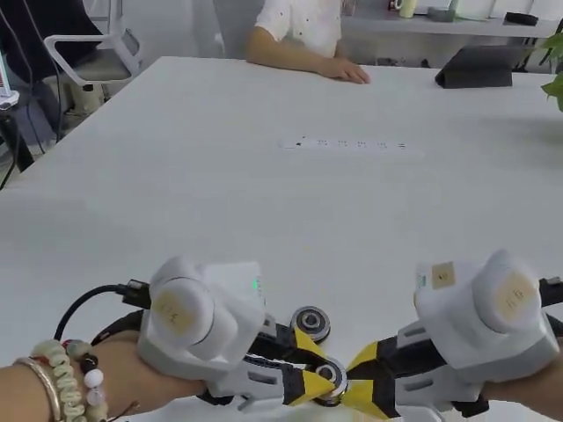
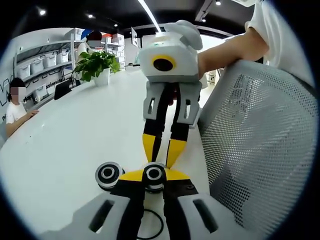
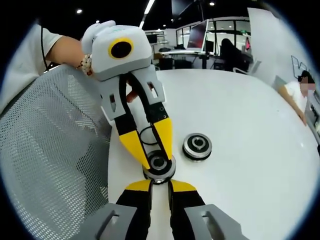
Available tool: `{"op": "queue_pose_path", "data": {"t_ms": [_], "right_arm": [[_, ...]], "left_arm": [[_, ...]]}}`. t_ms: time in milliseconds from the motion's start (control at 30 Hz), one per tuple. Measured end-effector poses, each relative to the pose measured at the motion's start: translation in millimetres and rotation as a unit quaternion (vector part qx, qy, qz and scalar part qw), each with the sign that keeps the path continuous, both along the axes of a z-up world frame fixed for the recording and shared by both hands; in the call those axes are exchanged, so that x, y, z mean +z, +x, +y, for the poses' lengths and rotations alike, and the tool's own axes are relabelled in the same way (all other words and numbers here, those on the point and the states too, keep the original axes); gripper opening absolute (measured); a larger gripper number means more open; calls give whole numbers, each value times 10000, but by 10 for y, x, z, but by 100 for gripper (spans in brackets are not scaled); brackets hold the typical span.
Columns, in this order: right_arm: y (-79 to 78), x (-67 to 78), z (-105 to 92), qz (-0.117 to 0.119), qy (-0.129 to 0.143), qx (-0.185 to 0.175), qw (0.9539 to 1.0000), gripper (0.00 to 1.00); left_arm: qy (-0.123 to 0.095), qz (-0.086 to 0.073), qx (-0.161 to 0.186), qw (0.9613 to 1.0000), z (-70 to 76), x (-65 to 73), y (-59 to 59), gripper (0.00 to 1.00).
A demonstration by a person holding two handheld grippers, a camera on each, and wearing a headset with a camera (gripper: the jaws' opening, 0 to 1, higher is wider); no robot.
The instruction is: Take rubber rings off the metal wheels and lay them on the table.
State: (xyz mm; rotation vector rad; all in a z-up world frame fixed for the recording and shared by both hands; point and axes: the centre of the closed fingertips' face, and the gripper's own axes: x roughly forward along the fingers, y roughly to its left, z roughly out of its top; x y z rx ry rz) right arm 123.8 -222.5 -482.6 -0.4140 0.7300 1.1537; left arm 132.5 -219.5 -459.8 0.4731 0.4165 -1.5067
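Head view: the metal wheel point(image 1: 330, 376) lies by the bench point(image 1: 264, 202) near edge. Left gripper view: the left tongs point(image 2: 154, 176) clamp it. Right gripper view: the right tongs point(image 3: 161, 186) are nearly closed at its rim; I cannot tell what they grip. A slip could knock the wheel off the bench.

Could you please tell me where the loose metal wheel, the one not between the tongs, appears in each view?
Head view: loose wheel, bottom centre.
Left gripper view: lower left.
Right gripper view: right of centre.
Shared landmark: the other wheel, between the tongs, right beside it.
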Motion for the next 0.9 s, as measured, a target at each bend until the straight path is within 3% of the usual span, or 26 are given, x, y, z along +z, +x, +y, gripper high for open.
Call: {"op": "queue_pose_path", "data": {"t_ms": [67,267,533,667,867,900], "right_arm": [[17,1,-11,-124,-36,59,9999,1],[33,1,-16,-91,-33,-14,10000,0],[57,28,-59,221,106,-368,9990,0],[88,79,-67,505,382,-728,9953,0],[101,149,-62,1115,851,-1289,9817,0],[109,132,-70,1027,766,-1233,9841,0]], "left_arm": [[-4,14,15,10000,1,-2,2,8],[2,15,55,10000,-2,-3,-1,8],[11,-19,62,10000,-8,-7,0,8],[27,-21,86,10000,-6,-11,3,8],[11,-17,81,10000,-5,-13,2,8],[4,-35,64,10000,-5,-13,2,8]]}}
